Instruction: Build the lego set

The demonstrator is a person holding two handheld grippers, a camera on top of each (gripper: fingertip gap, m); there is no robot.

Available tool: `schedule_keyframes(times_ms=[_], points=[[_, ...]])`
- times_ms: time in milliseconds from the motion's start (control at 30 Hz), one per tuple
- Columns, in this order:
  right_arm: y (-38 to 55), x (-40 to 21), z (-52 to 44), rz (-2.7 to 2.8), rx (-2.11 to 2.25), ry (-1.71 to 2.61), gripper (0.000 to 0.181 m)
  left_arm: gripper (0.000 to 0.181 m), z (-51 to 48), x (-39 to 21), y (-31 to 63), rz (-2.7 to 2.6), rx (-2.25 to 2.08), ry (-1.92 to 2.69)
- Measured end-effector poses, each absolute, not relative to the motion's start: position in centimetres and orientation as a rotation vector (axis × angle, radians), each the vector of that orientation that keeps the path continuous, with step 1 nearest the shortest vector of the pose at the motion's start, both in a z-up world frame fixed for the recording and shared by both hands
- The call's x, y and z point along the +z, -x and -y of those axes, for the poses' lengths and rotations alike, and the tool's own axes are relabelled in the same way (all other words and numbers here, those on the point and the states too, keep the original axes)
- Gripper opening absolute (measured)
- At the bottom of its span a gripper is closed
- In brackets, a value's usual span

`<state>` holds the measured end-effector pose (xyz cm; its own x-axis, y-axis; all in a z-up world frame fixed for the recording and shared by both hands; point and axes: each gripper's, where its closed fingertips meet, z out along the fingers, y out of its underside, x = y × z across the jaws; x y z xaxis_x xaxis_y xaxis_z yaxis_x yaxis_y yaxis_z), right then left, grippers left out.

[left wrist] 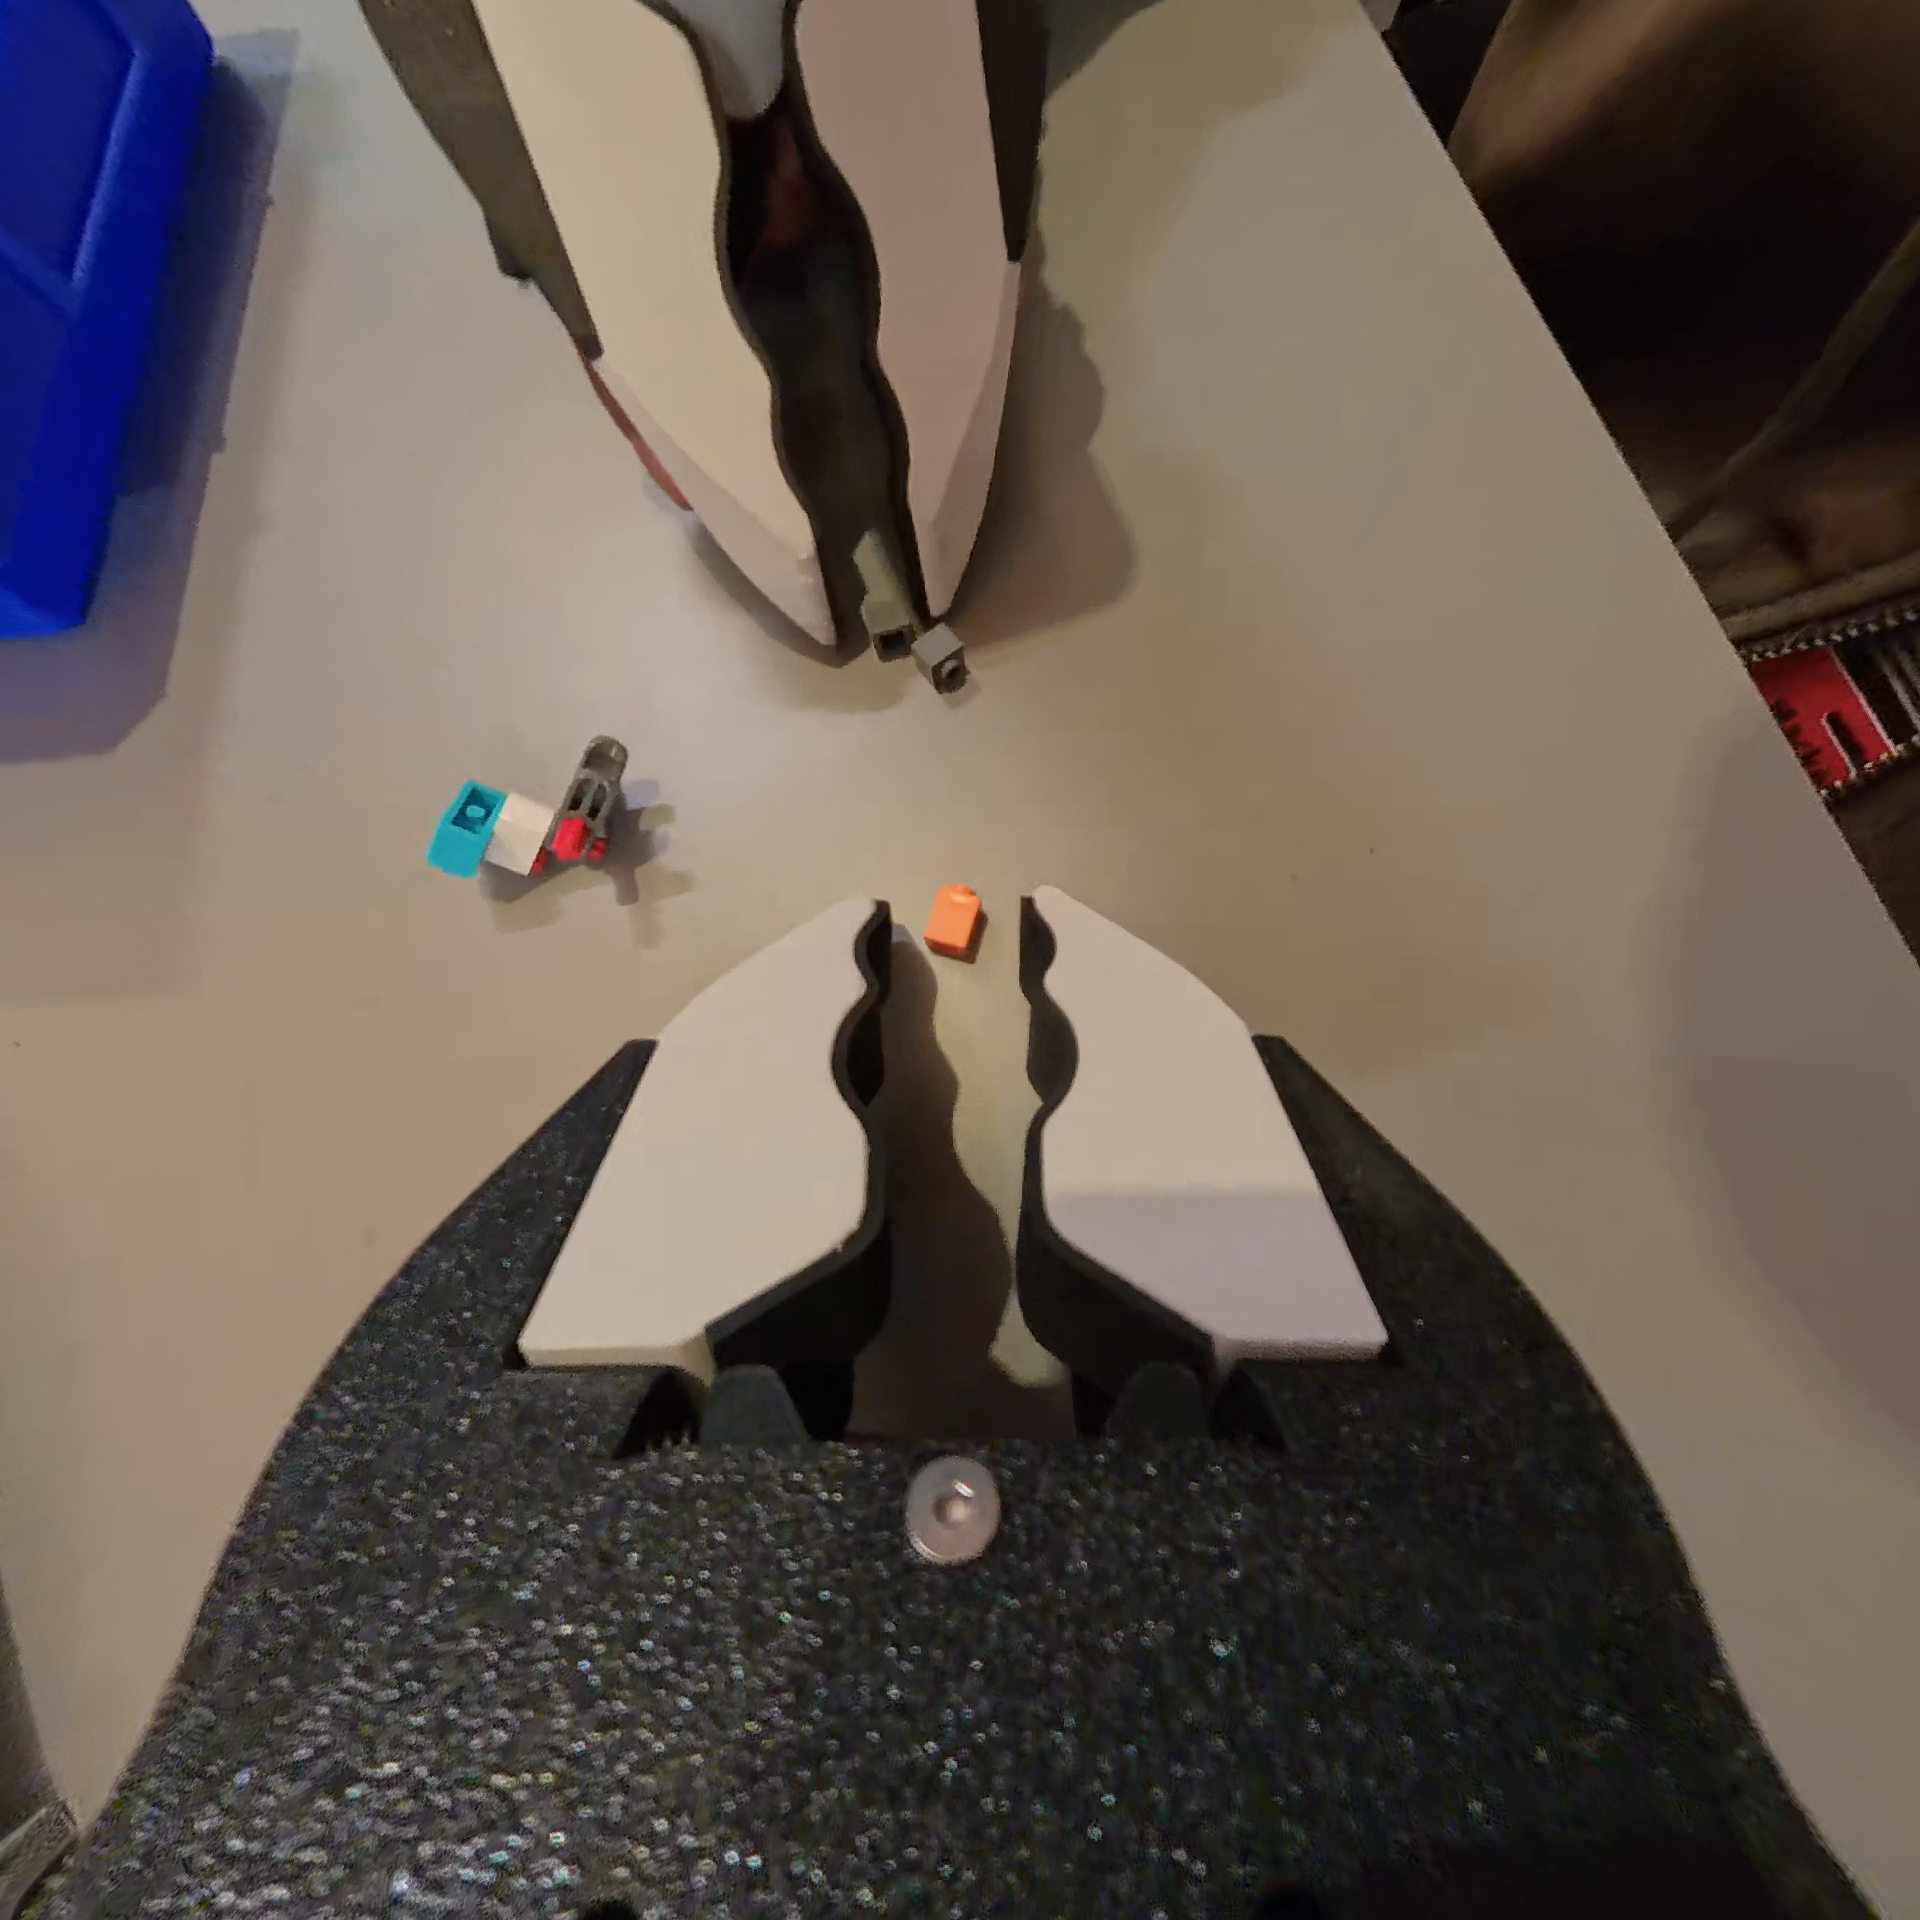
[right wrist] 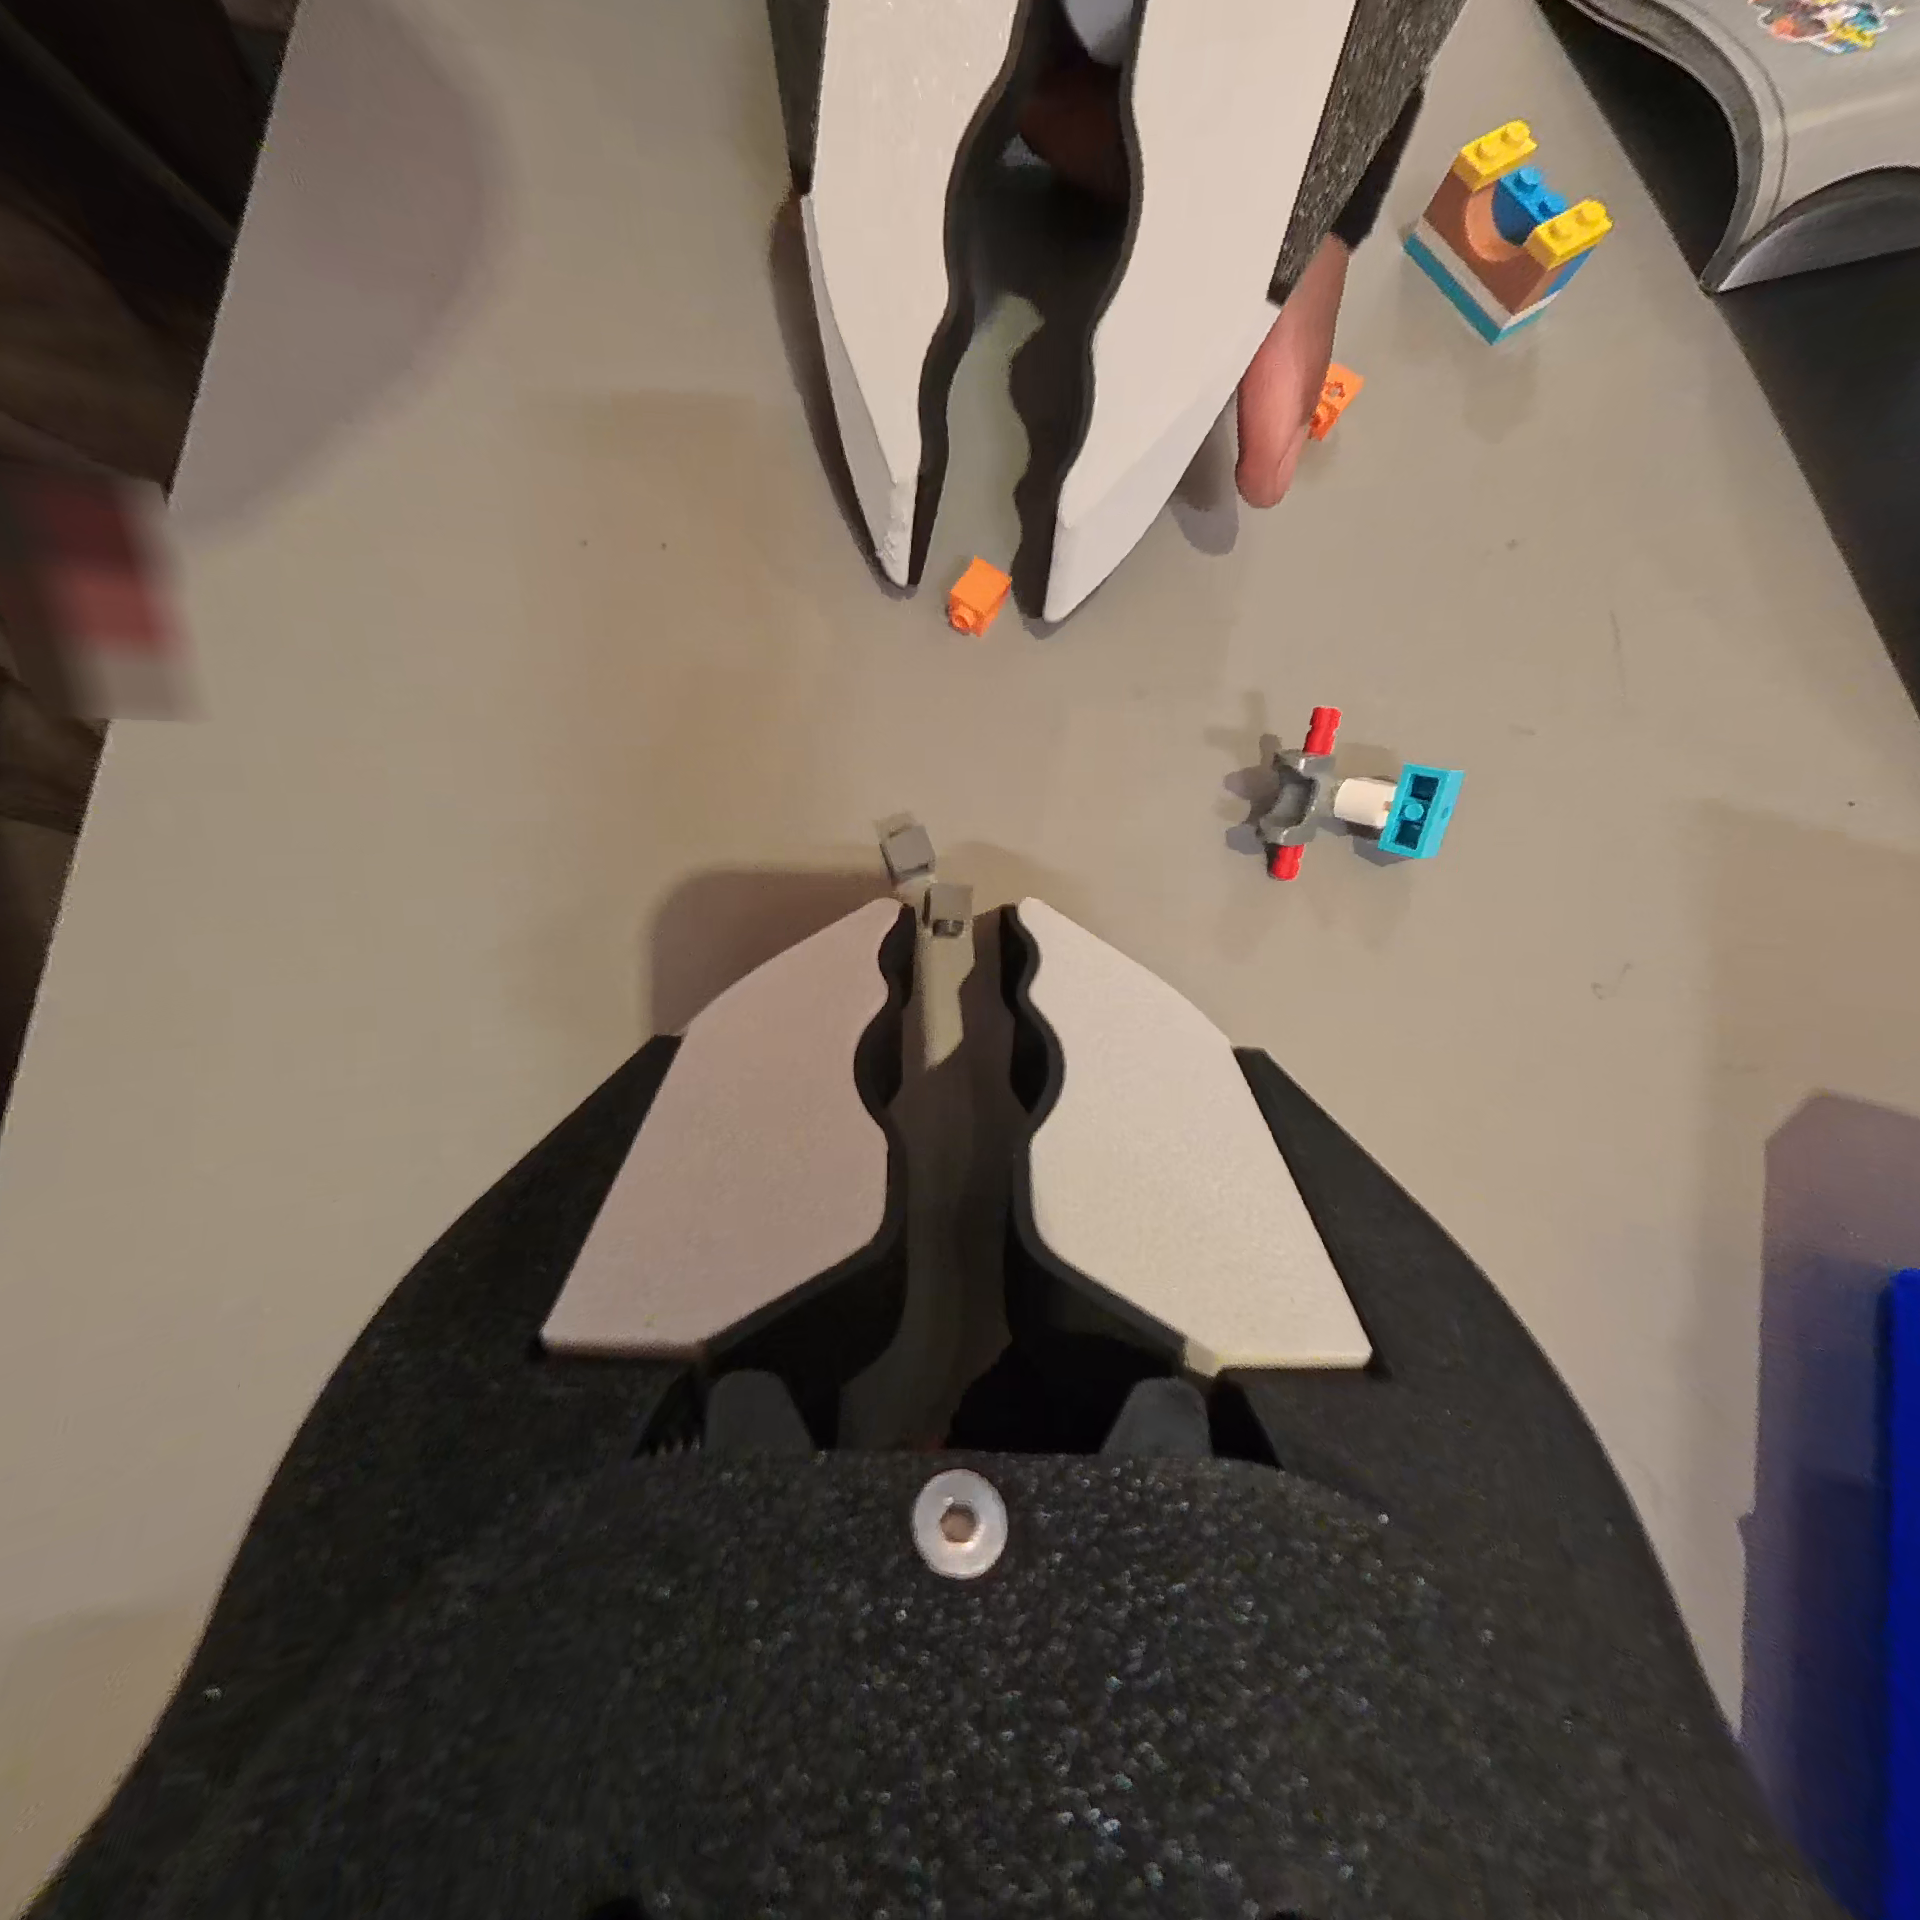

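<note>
My left gripper is open, its fingertips on either side of a small orange brick that lies on the table and touches neither pad. It also shows in the right wrist view, with the orange brick between its tips. My right gripper is shut on a long grey piece, low over the table. A small grey cube sits tilted at that piece's tip. From the left wrist view the right gripper faces mine, with the grey cube beside its tips.
A small assembly of teal, white, red and grey parts lies on the white table. A taller build with yellow bricks, another orange piece by a person's finger, and a booklet are far right. A blue bin stands at the edge. Some 6 cm of space lies between my two pairs of fingers.
</note>
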<state>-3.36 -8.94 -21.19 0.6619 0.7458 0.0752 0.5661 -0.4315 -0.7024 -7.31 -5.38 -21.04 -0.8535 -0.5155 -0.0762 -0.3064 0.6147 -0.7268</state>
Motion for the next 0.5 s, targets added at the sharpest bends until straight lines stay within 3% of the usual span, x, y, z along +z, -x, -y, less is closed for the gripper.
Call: schedule_keyframes(times_ms=[233, 500], points=[[3.3, -21.2, 8.8, 1.003, 0.332, 2.161, 0.011, 0.009, 5.3, -21.2, 7.4, -2.618, -1.069, 0.627], [3.1, -20.4, 8.5, 0.952, 0.373, 2.128, 0.008, 0.008, 5.0, -21.0, 6.4, -2.559, -1.09, 0.713]])
